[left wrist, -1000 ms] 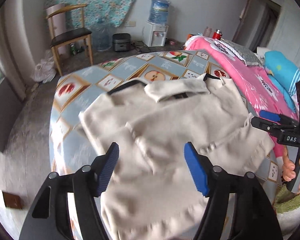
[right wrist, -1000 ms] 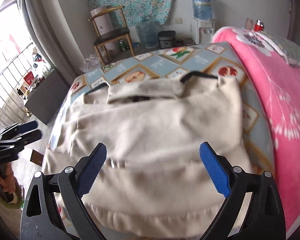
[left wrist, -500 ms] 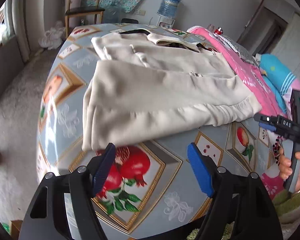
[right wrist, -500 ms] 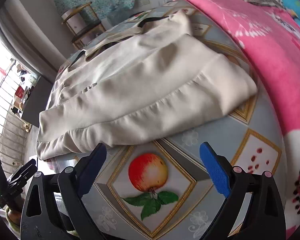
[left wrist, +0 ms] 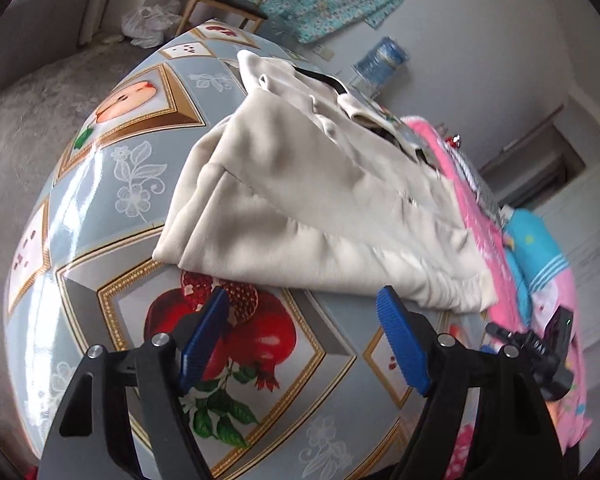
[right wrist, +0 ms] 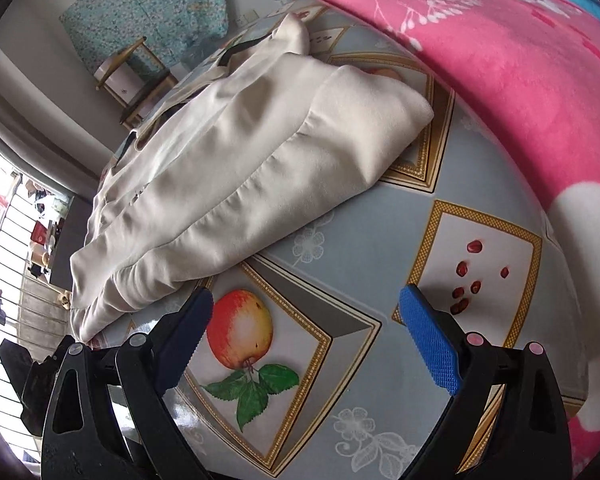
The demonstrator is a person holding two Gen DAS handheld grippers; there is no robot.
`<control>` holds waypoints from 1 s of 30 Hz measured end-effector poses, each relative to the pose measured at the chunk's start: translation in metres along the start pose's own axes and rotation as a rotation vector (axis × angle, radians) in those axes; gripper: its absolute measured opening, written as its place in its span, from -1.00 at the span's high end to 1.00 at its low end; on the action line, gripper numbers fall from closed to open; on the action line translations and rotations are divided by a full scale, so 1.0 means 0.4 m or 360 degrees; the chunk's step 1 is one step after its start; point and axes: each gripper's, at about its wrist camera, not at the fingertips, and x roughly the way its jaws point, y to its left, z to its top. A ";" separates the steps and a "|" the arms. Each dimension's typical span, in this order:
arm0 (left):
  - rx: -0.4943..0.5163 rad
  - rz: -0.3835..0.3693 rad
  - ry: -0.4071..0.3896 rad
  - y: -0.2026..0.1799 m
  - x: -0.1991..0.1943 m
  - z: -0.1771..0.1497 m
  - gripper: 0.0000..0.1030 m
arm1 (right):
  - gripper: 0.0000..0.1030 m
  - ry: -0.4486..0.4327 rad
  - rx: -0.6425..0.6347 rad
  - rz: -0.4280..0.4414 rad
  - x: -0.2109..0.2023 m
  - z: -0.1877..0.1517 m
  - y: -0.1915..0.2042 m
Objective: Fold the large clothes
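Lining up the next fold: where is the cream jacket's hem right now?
In both wrist views the jacket's hem lies on the fruit-print tablecloth, just beyond both empty tongs, with the pink blanket alongside.

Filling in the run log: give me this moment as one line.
task: fold large clothes | cream jacket: sleeves folded in, on tablecloth | left gripper: opening, empty, short of hem | right gripper: open, empty

- Garment point(left wrist: 320, 200): beige cloth, matt, soft.
- Desk cover point(right wrist: 360, 264): glossy, smooth printed sheet.
- Fingers point(right wrist: 430, 340): blue pads, knurled, on black matt plastic.
- Blanket point(right wrist: 520, 60): pink fleece, fuzzy.
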 end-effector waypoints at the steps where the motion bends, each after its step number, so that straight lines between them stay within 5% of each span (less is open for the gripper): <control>1: -0.0031 -0.0015 -0.0020 0.004 0.002 0.003 -0.46 | -0.76 -0.0010 0.0006 0.0007 0.002 0.005 -0.002; 7: -0.0186 -0.0033 -0.0127 0.017 0.018 0.037 -0.46 | -0.76 -0.0122 0.0110 0.0053 0.016 0.048 -0.024; 15: -0.0116 0.0177 -0.0262 -0.037 0.053 0.046 -0.36 | -0.72 -0.0306 0.0358 0.0127 0.023 0.102 -0.081; 24: 0.0018 0.0314 -0.0329 -0.034 0.073 0.061 0.39 | -0.14 -0.0417 0.0457 -0.0017 0.048 0.154 -0.082; 28: 0.0242 0.0374 -0.0401 -0.075 0.060 0.067 0.72 | 0.69 -0.0428 0.0358 -0.0164 0.062 0.173 -0.050; 30: 0.0381 0.0402 -0.0456 -0.108 0.041 0.064 0.78 | 0.80 -0.0453 0.0290 -0.0172 0.046 0.175 -0.033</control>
